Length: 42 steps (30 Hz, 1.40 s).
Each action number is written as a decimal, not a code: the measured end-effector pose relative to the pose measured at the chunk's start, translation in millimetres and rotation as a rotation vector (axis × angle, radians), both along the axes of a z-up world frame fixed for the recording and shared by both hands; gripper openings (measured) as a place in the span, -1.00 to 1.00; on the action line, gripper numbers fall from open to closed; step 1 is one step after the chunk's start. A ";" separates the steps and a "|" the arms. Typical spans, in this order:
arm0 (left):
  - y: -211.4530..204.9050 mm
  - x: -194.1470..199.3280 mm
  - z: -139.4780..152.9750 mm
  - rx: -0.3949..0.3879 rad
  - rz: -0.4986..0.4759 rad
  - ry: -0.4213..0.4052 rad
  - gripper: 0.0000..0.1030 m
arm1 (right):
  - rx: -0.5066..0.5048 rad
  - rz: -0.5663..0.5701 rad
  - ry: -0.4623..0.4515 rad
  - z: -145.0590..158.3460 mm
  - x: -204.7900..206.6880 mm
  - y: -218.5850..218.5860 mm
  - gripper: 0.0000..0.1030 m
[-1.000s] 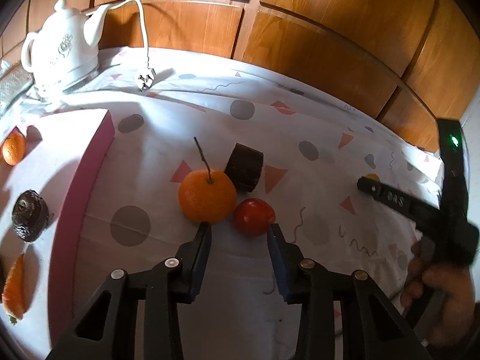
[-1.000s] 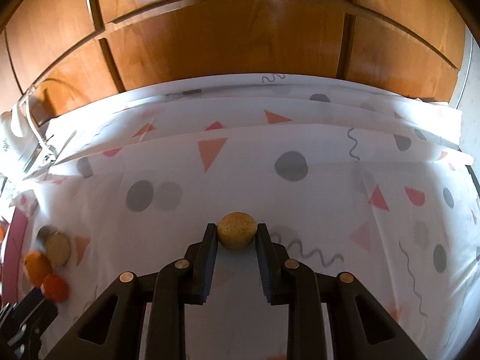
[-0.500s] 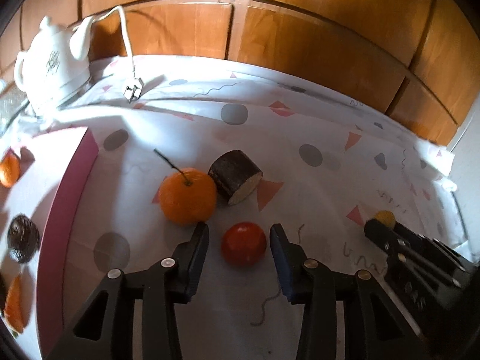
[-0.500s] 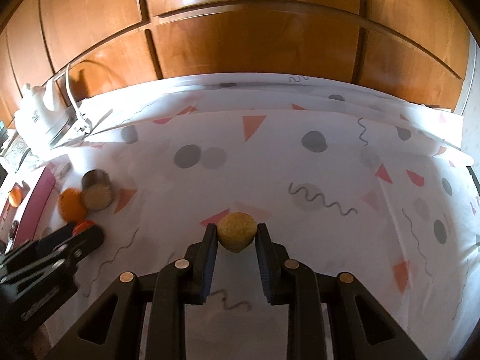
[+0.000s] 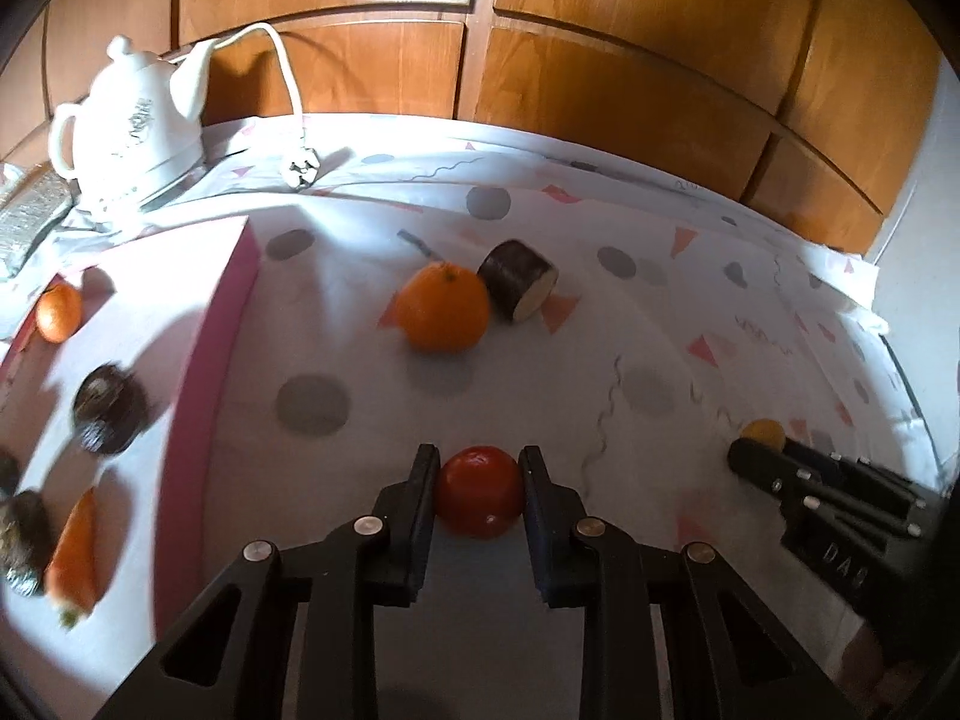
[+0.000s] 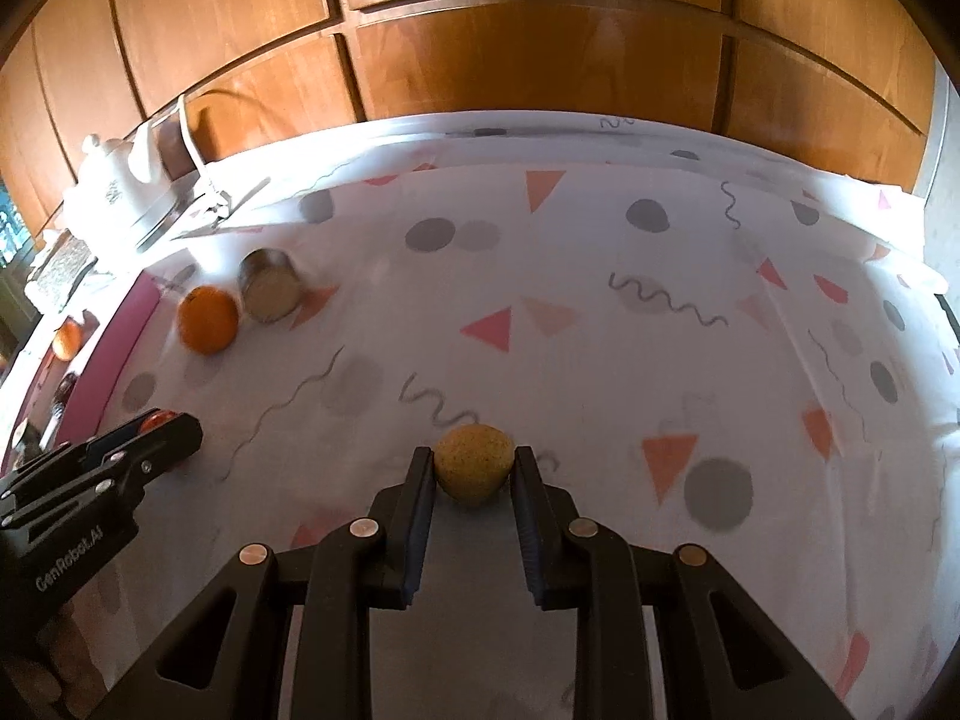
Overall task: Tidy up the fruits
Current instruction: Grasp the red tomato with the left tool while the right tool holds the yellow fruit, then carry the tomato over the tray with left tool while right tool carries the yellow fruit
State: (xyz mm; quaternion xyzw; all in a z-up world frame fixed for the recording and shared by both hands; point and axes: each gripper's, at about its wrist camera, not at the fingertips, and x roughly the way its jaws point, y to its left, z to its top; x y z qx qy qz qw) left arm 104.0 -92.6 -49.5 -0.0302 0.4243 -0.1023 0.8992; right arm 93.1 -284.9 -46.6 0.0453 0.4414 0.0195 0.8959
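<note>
since a second ago the left gripper has slid over the red tomato-like fruit and its jaws have clamped onto it, where earlier they stood wide with the fruit out ahead; the orange and the dark cut cylinder now sit further off at twelve o'clock, touching each other. the right gripper is clenched on a speckled yellow-brown round fruit, as it was before, and has swung so that the pink tray shows at its nine o'clock. in the left wrist view that tray's pink wall runs along at nine to ten o'clock, already holding a small orange, a dark round fruit and an orange wedge, with more at its edge too blurred to name. so part of the sorting looks done: both held fruits have yet to reach the tray, and the orange and cylinder wait on the patterned surface. a white kettle stands at eleven o'clock.
</note>
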 end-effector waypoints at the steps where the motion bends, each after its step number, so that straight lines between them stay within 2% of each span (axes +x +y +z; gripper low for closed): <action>1: 1.3 -3.7 -0.6 -0.001 -0.005 -0.004 -0.48 | -0.002 0.004 0.000 0.4 -4.2 1.0 -0.50; 4: 0.1 -13.2 -3.4 0.033 -0.031 -0.035 -0.47 | -0.022 0.016 -0.017 0.0 -17.6 6.5 -0.50; 9: 0.8 -11.9 -5.8 0.034 -0.035 -0.035 -0.47 | -0.016 -0.016 -0.044 -3.9 -29.1 4.6 -0.50; 15: -1.8 -14.0 -6.8 0.057 -0.037 -0.054 -0.47 | 0.001 -0.038 -0.059 -5.9 -31.3 3.7 -0.50; 30: -0.7 -14.5 -8.3 0.046 -0.036 -0.062 -0.46 | 0.014 -0.041 -0.070 -8.7 -32.6 3.1 -0.50; 42: -4.6 -15.7 -9.4 0.080 -0.034 -0.077 -0.45 | 0.013 -0.042 -0.072 -8.8 -32.8 3.3 -0.50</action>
